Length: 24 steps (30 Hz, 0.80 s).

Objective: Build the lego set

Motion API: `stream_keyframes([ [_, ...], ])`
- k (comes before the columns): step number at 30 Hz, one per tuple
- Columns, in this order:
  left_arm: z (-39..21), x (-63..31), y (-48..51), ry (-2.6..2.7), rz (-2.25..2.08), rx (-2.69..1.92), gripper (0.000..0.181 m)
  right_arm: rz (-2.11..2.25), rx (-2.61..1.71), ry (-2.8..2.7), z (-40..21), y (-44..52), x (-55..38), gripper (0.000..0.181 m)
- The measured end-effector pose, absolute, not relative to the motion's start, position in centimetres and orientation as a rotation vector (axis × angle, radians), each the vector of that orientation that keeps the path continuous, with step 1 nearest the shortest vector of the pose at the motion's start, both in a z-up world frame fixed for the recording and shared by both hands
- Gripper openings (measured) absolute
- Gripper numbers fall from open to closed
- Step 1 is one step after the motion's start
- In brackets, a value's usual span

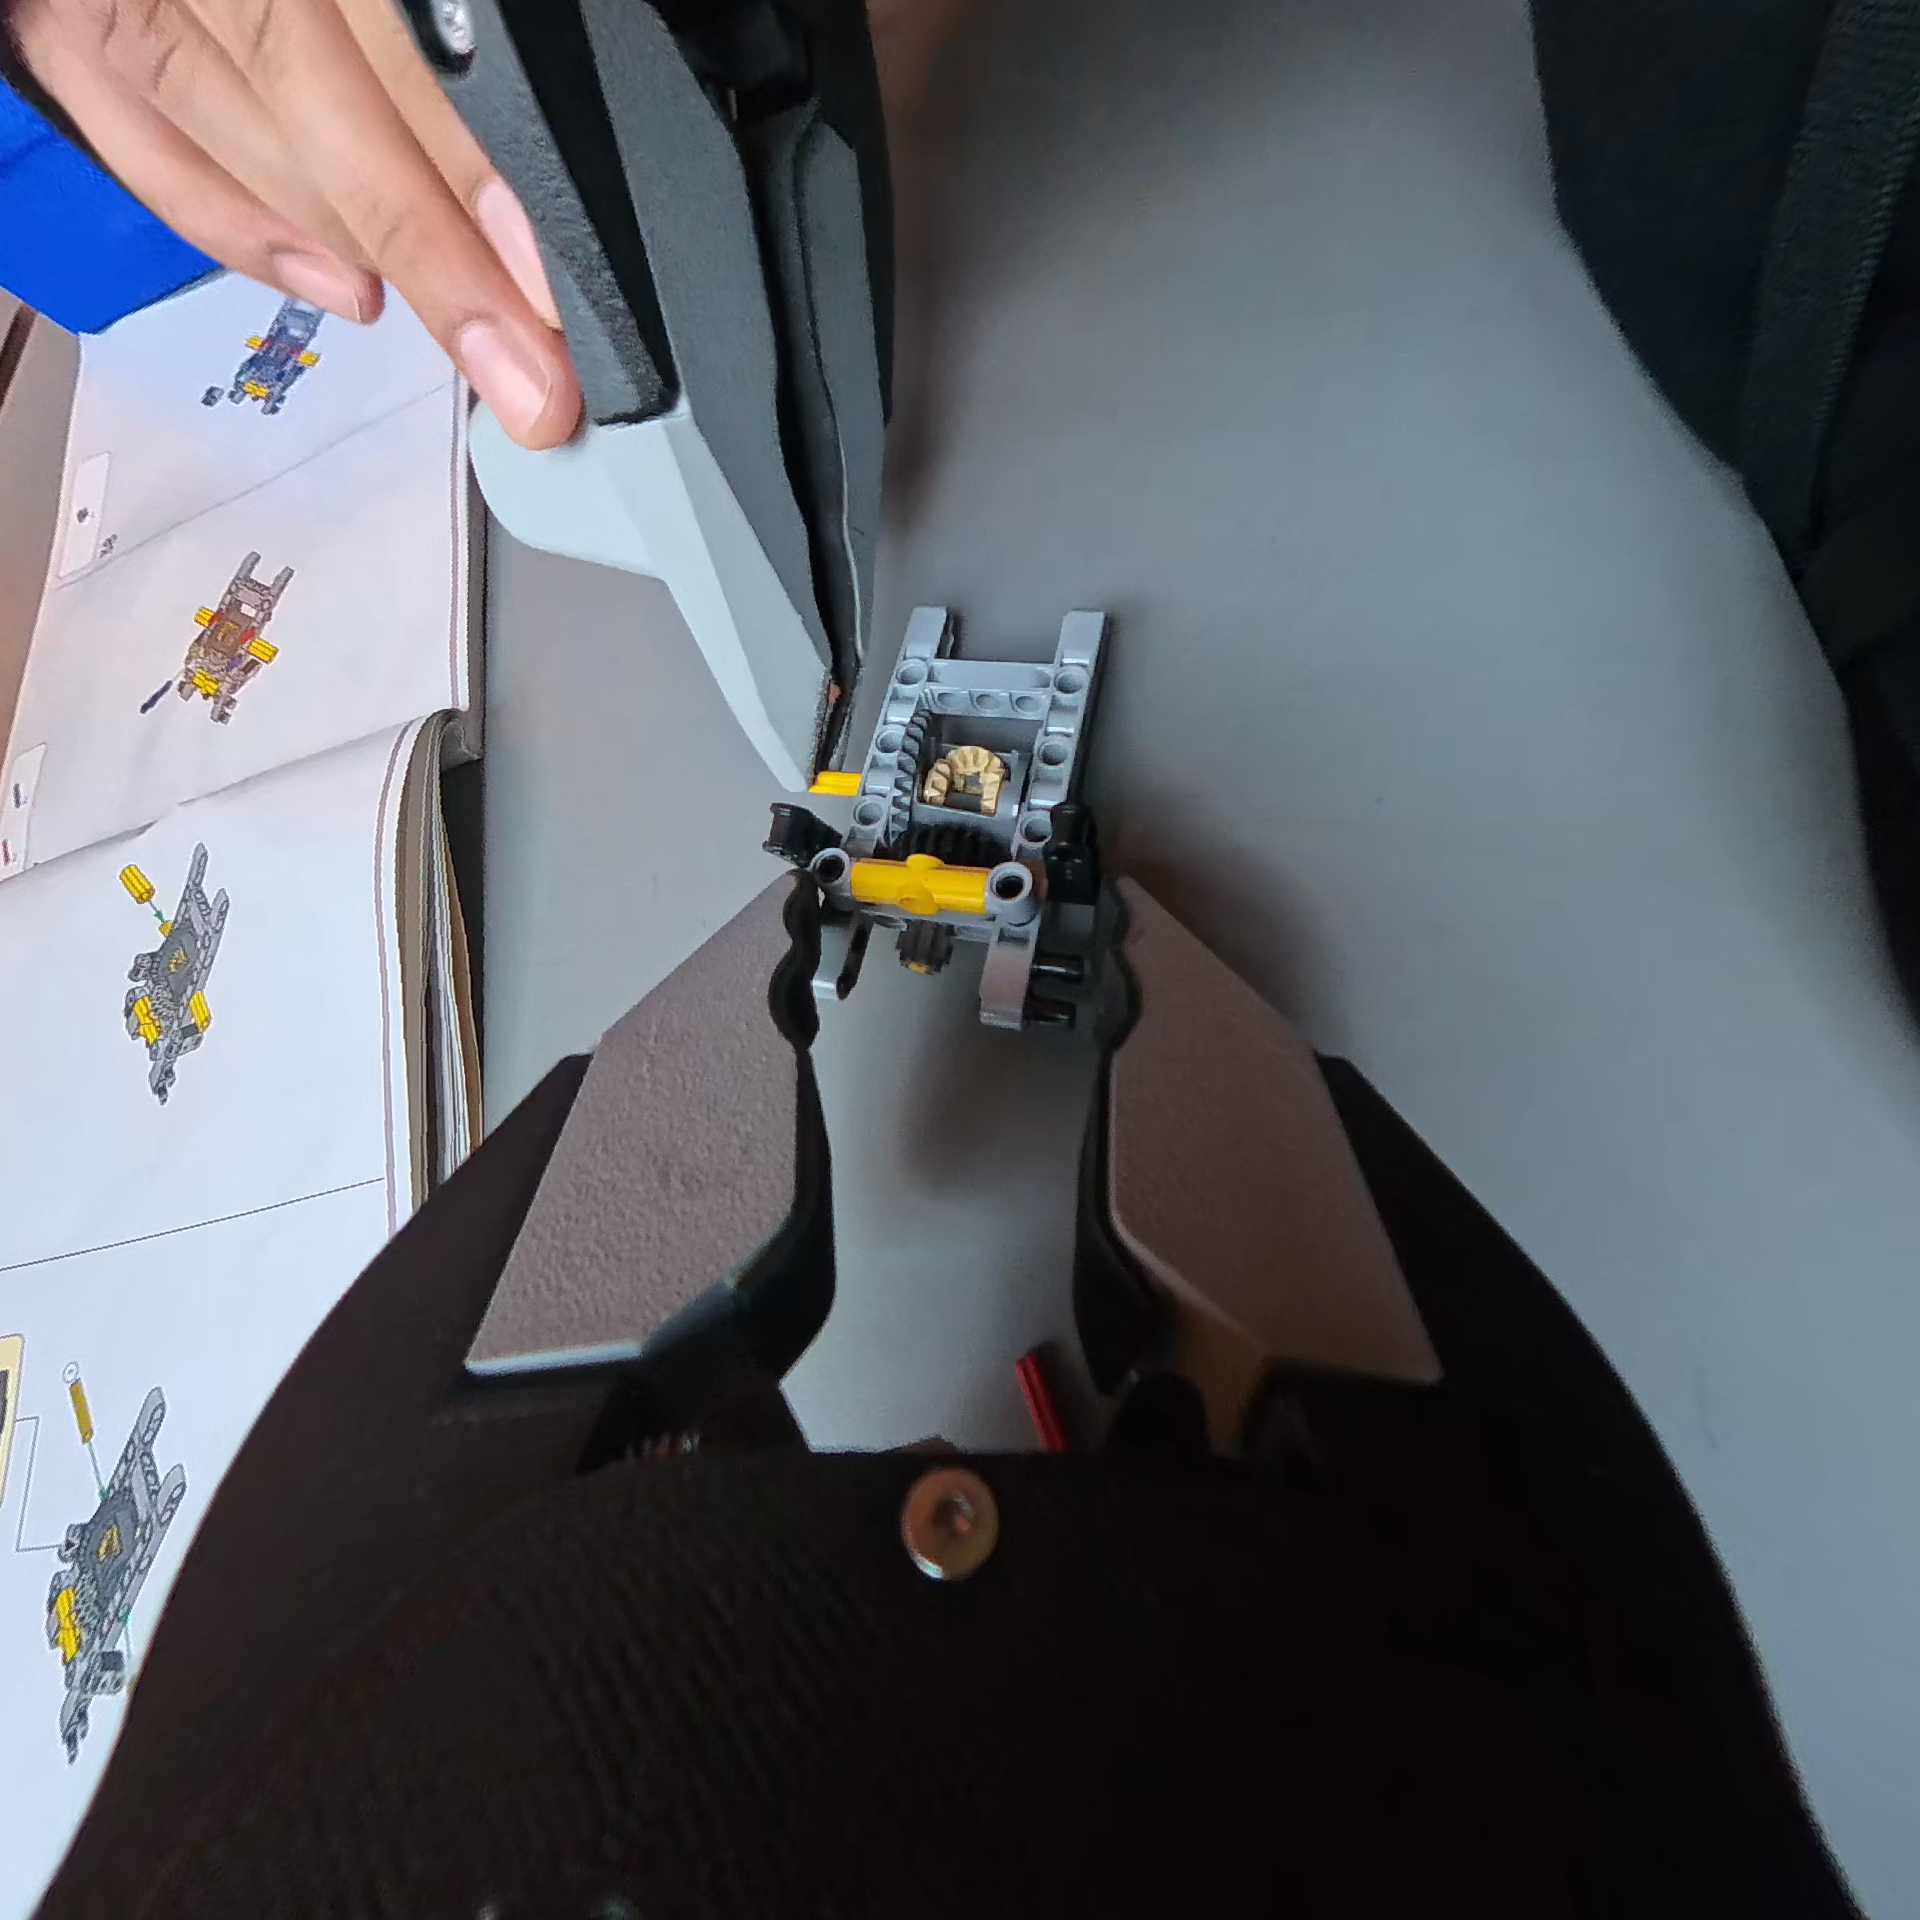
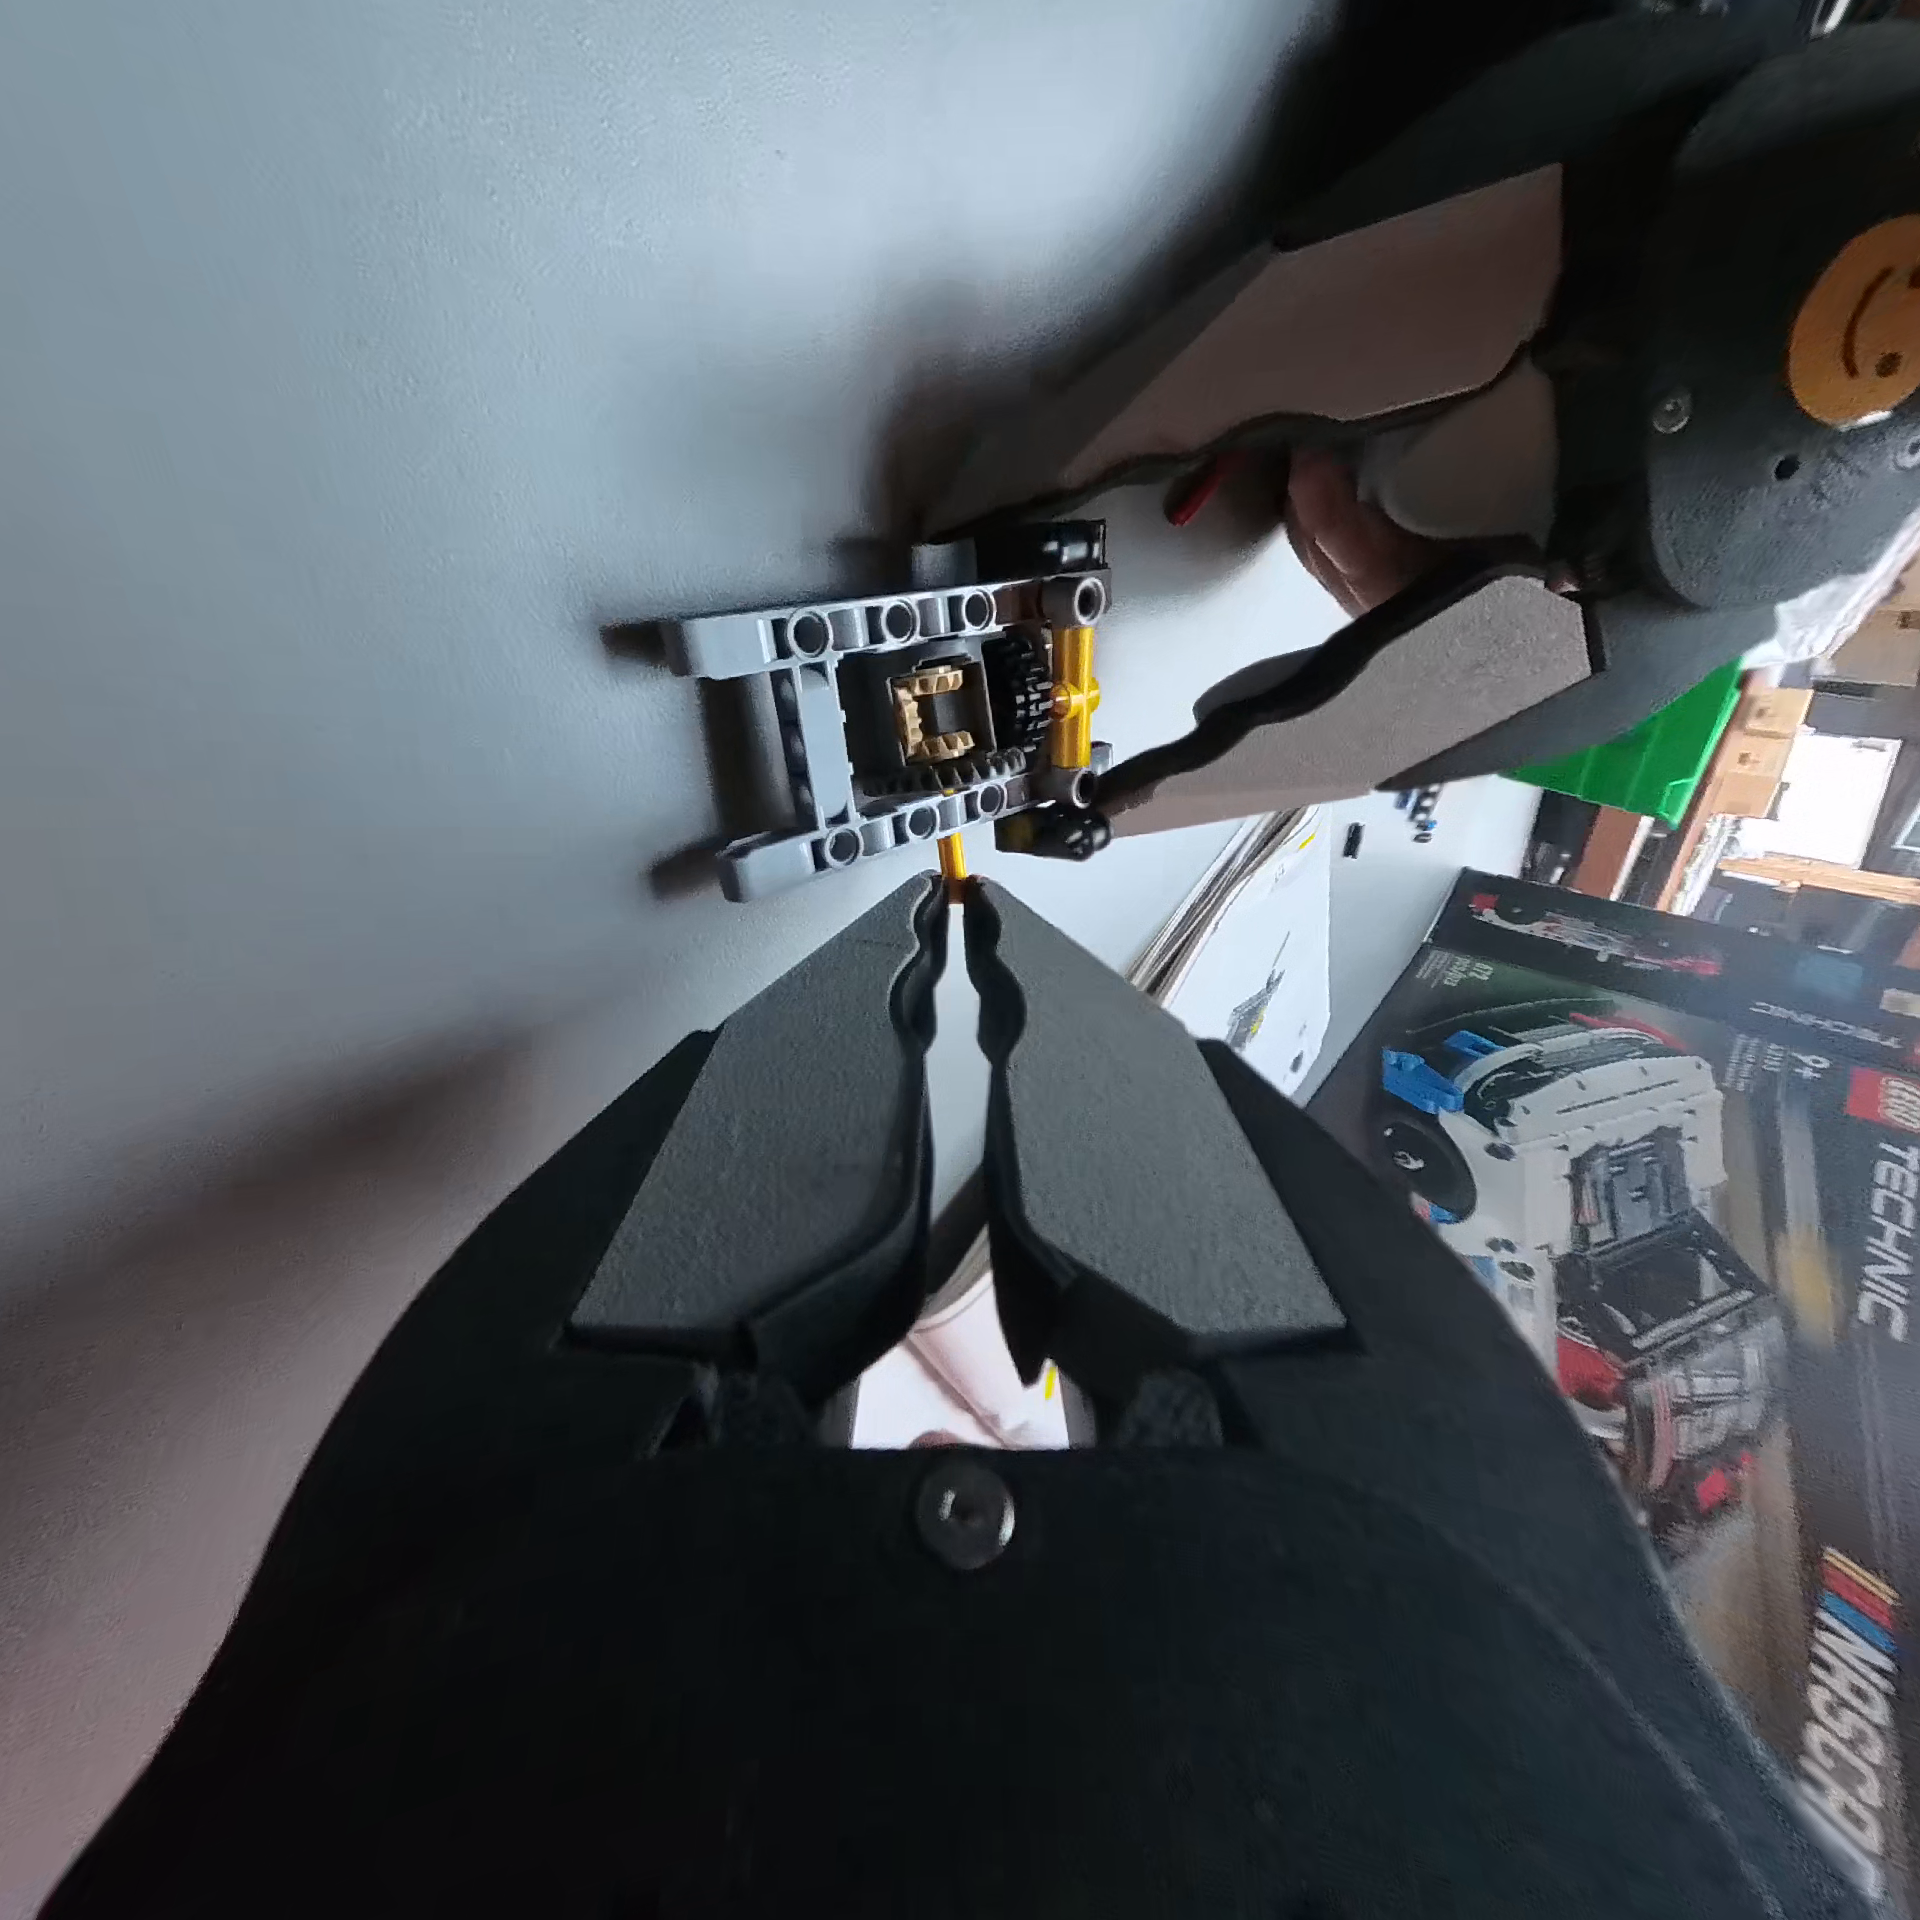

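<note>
A grey Lego frame assembly with a tan bevel gear, black gears, black pins and a yellow cross piece lies on the grey table. My left gripper is shut on its near end, one finger on each side. It also shows in the right wrist view at the upper right. My right gripper is shut on a thin yellow axle whose far end enters the side of the frame. In the left wrist view the right gripper comes in from the upper left with the axle at its tips.
An open instruction booklet lies at the left. A hand holds the right gripper. A small red piece lies under my left gripper. The Lego set box and a green bin stand beyond the booklet. My two grippers' fingertips are within a few centimetres of each other. It is some 9 cm from my left tips to the small red piece. My right wrist view looks at it from another angle.
</note>
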State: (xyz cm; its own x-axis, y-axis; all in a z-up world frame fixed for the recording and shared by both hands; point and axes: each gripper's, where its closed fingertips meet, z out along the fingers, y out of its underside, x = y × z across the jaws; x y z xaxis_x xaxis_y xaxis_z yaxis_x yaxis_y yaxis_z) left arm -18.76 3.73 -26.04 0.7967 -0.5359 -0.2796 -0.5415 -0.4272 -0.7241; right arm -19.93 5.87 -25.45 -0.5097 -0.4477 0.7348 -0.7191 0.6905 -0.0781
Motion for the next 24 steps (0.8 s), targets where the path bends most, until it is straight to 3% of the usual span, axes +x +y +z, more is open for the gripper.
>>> stream_keyframes([
  [17, -26.0, -18.6, 3.6, 0.799, 0.003, -2.108, 0.051, 0.541, 0.801, -2.149, -23.9, 5.3, -20.2, 0.000],
  [21, -26.0, -18.6, 3.6, 0.800, 0.004, -2.107, 0.051, 0.688, 0.548, -2.262, -23.3, 7.1, -21.4, 0.000],
  [24, -26.1, -18.6, 3.6, 0.793, -0.009, -2.115, 0.051, 0.944, 0.010, -2.467, -23.5, 8.2, -22.1, 0.000],
])
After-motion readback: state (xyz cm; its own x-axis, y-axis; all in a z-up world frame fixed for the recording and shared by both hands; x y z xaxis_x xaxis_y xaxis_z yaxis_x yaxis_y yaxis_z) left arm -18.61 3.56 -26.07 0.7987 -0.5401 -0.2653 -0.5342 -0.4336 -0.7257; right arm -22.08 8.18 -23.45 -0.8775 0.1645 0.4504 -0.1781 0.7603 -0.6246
